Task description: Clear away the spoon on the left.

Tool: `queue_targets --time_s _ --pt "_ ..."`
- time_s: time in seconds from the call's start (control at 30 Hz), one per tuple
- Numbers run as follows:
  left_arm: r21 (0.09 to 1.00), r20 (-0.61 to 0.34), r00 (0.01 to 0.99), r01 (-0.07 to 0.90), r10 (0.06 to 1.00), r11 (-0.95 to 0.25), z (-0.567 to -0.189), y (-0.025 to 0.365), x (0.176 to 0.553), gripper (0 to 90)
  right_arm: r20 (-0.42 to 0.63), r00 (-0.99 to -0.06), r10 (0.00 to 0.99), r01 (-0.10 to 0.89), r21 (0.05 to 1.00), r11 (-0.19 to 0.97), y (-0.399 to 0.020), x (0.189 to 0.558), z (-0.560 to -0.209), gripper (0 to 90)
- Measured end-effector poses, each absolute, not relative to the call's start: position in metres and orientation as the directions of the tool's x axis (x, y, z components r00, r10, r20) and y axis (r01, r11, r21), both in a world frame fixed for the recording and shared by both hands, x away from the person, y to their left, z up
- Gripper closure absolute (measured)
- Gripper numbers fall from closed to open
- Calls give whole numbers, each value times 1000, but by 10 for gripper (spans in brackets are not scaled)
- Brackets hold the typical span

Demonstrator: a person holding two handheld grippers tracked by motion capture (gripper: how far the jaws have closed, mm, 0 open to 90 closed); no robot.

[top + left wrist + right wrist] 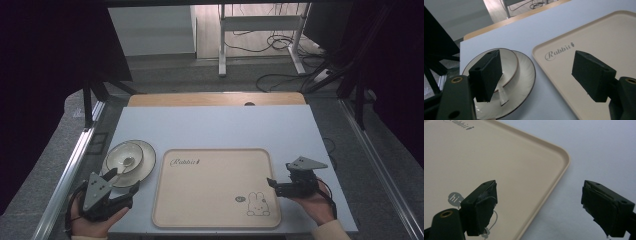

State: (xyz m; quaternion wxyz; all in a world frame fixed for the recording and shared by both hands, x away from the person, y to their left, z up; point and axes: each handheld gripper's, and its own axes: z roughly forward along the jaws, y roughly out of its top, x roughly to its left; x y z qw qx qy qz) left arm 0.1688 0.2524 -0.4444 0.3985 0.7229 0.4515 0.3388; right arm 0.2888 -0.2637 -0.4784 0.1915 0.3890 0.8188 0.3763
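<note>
A beige tray (215,170) with a rabbit drawing and the word "Rabbit" lies in the middle of the white table. Left of it a pale plate (146,165) carries a shallow bowl (122,155) with a white spoon (128,161) in it. My left gripper (122,181) is open at the plate's near edge; in the left gripper view its jaws straddle the plate (524,75) and the tray's corner (559,62). My right gripper (273,183) is open at the tray's right rim (560,172), one jaw over the tray, one over the table.
The white table (220,125) ends in a wooden strip (215,99) at the back. Metal rails run along both sides. Beyond are a desk frame (260,30) and cables on the floor. Bare table lies behind the tray.
</note>
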Motion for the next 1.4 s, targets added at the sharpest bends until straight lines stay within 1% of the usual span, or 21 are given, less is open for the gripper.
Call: queue_targets --time_s 0.5,0.67,0.93,1.13,1.4 --pt "872 144 320 406 936 -273 -465 277 170 263 -26 -626 780 482 773 412 -263 289 -477 135" --pt "866 149 321 415 935 -280 -469 281 171 312 -29 -630 776 477 774 417 -262 289 -477 135" --pt "853 165 324 427 931 -300 -477 283 173 345 -31 -626 779 476 776 414 -262 289 -476 137" --pt "850 158 326 435 932 -296 -480 288 175 407 -39 -624 780 466 783 412 -262 288 -474 140" --pt "843 179 351 426 919 -328 -482 286 176 547 -40 -626 779 469 779 417 -261 289 -475 140"
